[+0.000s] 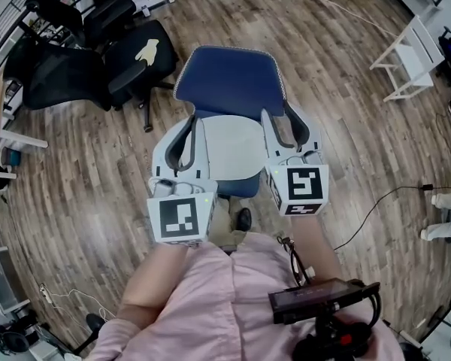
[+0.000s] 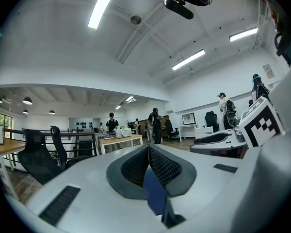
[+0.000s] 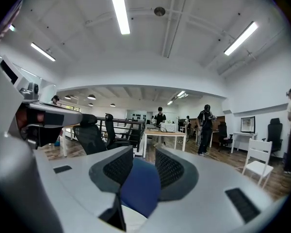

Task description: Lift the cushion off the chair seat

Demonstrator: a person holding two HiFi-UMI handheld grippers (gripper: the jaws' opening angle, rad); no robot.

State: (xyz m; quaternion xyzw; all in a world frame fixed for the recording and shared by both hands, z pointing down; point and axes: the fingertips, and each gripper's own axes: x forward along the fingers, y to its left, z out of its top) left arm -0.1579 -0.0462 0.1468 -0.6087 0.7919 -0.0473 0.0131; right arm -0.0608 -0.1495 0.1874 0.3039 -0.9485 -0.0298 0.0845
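Left tool (image 2: 149, 154) and right tool (image 3: 144, 161) clamp blue cushion (image 1: 229, 81).

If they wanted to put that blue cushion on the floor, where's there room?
Bare wood floor lies right of the cushion, between the white chair and the cable. Another bare patch is at left, below the black office chairs. The upper-left corner, with those chairs, is crowded.

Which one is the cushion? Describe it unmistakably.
On the wood floor ahead of the person, look past both marker cubes. The cushion is the rounded pad held in the tongs of the left gripper and right gripper. Its blue cover with pale edging separates it from the black office chairs and white chair.
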